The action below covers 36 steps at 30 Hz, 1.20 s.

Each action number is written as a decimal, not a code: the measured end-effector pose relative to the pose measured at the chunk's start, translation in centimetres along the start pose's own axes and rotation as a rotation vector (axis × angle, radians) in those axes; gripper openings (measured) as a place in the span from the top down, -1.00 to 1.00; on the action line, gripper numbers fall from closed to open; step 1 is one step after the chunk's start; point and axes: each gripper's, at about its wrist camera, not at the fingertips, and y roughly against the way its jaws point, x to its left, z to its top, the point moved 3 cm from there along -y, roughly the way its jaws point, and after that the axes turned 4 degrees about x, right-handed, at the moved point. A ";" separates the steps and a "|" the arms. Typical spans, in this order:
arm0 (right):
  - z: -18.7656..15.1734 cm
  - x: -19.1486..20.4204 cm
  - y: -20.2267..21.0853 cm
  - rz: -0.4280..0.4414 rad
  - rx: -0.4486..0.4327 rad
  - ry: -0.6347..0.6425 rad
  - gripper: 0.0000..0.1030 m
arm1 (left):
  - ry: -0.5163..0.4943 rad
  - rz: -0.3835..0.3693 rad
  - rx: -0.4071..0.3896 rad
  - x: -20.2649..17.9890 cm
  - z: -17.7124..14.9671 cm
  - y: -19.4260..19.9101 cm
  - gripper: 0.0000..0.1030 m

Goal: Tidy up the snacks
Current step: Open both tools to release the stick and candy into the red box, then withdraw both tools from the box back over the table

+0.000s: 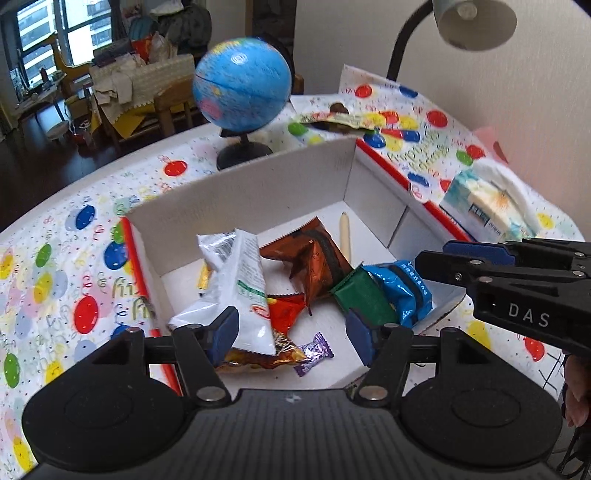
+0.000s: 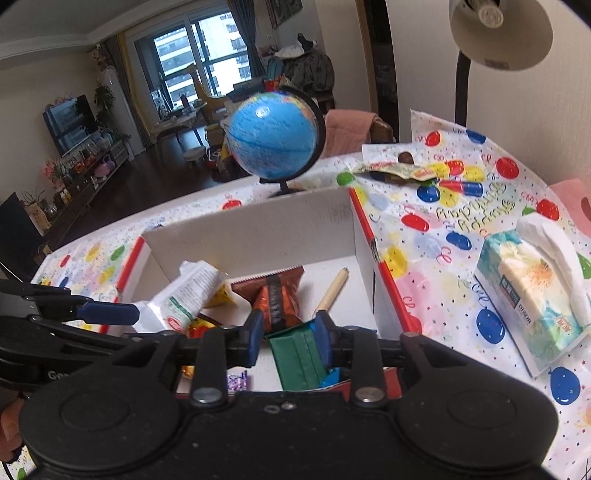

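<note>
A white cardboard box [image 1: 243,192] [image 2: 258,229] holds several snacks: a white packet [image 1: 236,288] [image 2: 188,291], a brown packet [image 1: 314,254] [image 2: 275,295], a green packet [image 1: 364,297] [image 2: 299,358], a blue packet [image 1: 404,288], a red packet [image 1: 286,308] and a purple candy [image 1: 314,352] [image 2: 236,380]. My left gripper [image 1: 293,332] is open over the box, its left pad against the white packet. My right gripper [image 2: 288,336] is open, its jaws either side of the green packet's top; it shows in the left wrist view [image 1: 476,258].
A blue globe [image 1: 242,85] [image 2: 275,136] stands behind the box. A tissue pack [image 1: 487,205] [image 2: 535,295] lies right of it. A snack wrapper [image 1: 340,120] [image 2: 395,170] lies at the back. A lamp [image 1: 472,22] [image 2: 498,33] hangs above. A pencil [image 1: 345,236] [image 2: 332,290] lies in the box.
</note>
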 end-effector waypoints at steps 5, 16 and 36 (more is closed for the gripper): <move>0.2 1.3 1.6 0.005 -0.033 0.021 0.17 | 0.027 -0.003 -0.042 1.1 -0.5 2.4 -0.41; 0.6 4.8 4.3 0.027 -0.089 0.063 -0.36 | 0.100 0.033 -0.118 4.8 -2.5 6.9 -0.50; -0.7 16.4 4.5 0.125 -0.095 0.141 -0.85 | 0.253 0.069 -0.200 15.3 -9.6 14.4 -1.00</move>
